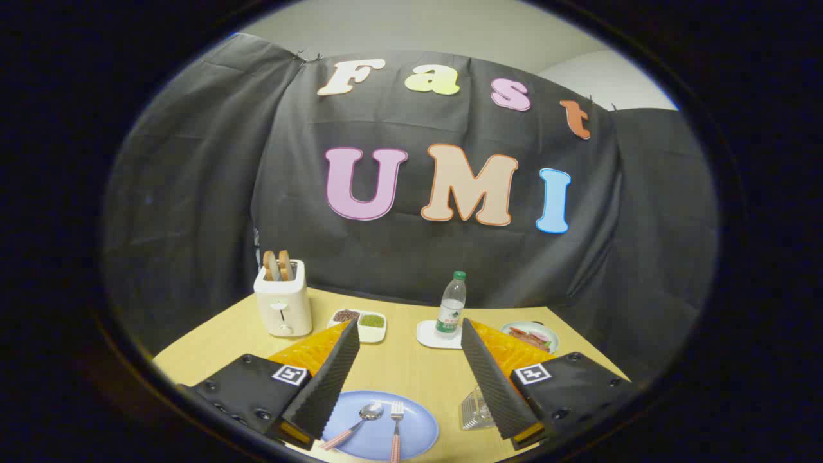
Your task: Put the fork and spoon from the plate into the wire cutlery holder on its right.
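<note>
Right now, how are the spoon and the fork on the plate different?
The spoon has a round bowl; the fork has straight tines. The spoon lies slanted, its handle angling toward the left finger of the tool, while the fork lies nearly straight. The spoon sits to the fork's left. Both rest untouched on the blue plate with striped handles, between the tool's open fingers.

You have a round blue plate (421, 429) lying flat on the surface, with a spoon (360, 419) and a fork (396, 424) resting on it side by side, the spoon to the fork's left. Both have striped pink handles, and their metal heads point away from you. To the plate's right stands the holder (474, 411), partly hidden behind a finger of your hand-held gripper (408, 334).
</note>
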Demonstrator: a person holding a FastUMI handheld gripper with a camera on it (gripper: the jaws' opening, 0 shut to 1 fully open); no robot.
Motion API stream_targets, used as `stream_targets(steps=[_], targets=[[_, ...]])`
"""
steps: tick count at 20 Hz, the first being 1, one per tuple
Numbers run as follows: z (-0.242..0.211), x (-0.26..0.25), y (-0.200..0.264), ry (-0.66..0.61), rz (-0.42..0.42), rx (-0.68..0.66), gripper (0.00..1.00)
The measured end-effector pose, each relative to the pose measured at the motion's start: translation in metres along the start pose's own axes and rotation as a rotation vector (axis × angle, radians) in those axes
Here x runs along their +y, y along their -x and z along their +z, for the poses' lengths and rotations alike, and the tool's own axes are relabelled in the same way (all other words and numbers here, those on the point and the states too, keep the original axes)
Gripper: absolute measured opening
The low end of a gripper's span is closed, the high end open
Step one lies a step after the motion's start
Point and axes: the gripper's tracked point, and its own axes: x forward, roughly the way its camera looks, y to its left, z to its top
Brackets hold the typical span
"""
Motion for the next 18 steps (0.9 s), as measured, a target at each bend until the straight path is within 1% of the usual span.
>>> stream_targets(steps=[13,18], targets=[[-0.040,0.031,0.015,-0.010,-0.032,0.069,1.00],[-0.072,0.042,0.024,-0.043,-0.051,0.116,1.00]])
